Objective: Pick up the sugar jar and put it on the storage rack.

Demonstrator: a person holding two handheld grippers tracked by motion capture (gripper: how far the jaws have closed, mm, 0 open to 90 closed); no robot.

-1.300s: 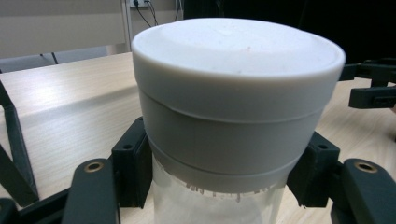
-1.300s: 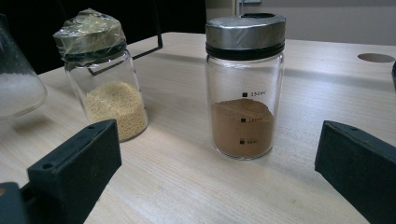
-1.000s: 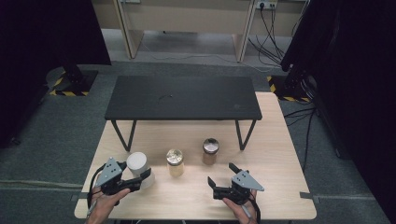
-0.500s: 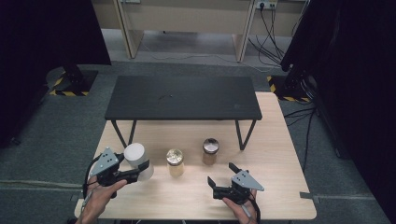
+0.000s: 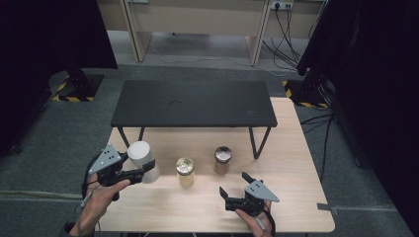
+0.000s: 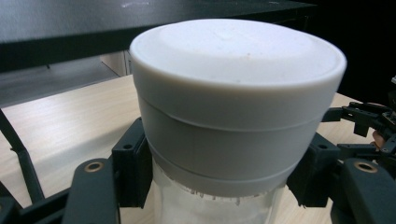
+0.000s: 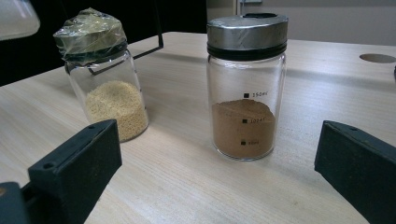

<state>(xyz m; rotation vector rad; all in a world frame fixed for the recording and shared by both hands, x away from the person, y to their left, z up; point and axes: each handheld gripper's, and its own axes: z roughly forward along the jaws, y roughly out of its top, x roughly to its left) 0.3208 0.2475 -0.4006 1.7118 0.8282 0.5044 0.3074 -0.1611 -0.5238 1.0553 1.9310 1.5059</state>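
My left gripper (image 5: 144,170) is shut on a glass jar with a wide white lid (image 5: 143,160), held tilted above the left end of the wooden table (image 5: 296,197); in the left gripper view the white-lidded jar (image 6: 236,107) sits between both black jaws. A jar of yellow grains with a film-wrapped top (image 5: 185,171) stands mid-table, and a jar of brown powder with a metal lid (image 5: 222,160) stands to its right. My right gripper (image 5: 233,186) rests open near the front edge, facing the brown-powder jar (image 7: 246,88) and the grain jar (image 7: 105,74).
A low black bench-like shelf (image 5: 192,103) on thin legs spans the back of the table. Grey carpet, cables and dark curtains surround the table. A round hole (image 7: 377,58) is cut in the tabletop far from the right gripper.
My left gripper has lifted the white-lidded jar and carried it up and slightly left, off the tabletop. The right gripper has stayed in place.
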